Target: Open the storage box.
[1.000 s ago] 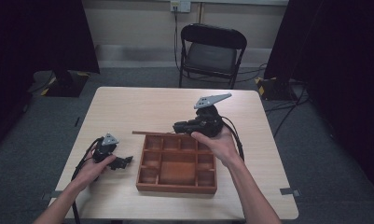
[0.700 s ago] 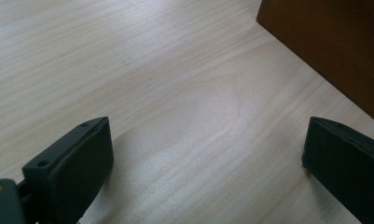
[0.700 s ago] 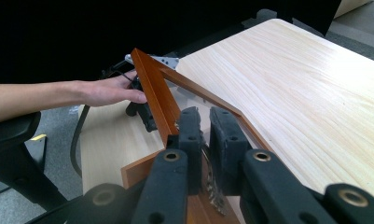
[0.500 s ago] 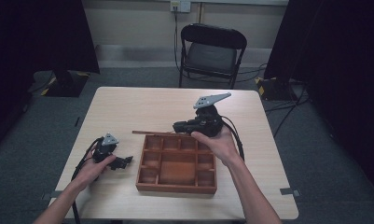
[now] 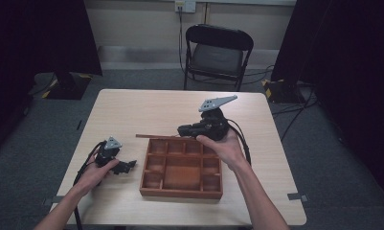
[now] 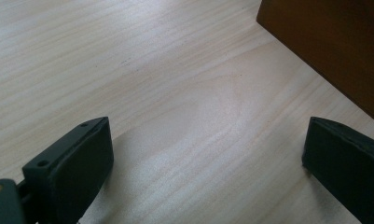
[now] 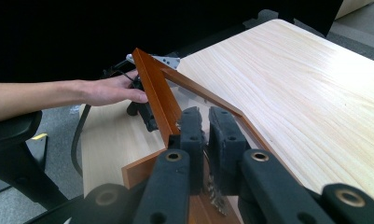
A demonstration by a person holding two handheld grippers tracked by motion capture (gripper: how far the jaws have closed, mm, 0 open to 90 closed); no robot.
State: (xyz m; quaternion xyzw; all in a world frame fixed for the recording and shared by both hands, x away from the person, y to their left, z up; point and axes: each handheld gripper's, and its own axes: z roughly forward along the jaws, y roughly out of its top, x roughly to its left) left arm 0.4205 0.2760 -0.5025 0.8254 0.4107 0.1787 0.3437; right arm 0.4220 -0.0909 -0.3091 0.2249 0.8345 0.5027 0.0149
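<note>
The right claw (image 7: pixel 204 123) is clamped on a thin clear panel with a brown wooden edge (image 7: pixel 159 95), seemingly the sliding lid of the compartmented brown wooden tray (image 5: pixel 181 167) mid-tabletop (image 5: pixel 146 108), while the left claw (image 6: pixel 208 154) rests wide and empty beside it, so the next move looks like drawing the panel free.

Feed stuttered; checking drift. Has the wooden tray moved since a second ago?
No. The wooden tray sits in the same spot on the table, its near edge equally far from the table's front edge.

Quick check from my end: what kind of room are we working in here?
Probably a lab or recording studio, not a home: black curtains hang on both sides, a lone folding chair faces the bare table, and cables trail over grey carpet.
</note>
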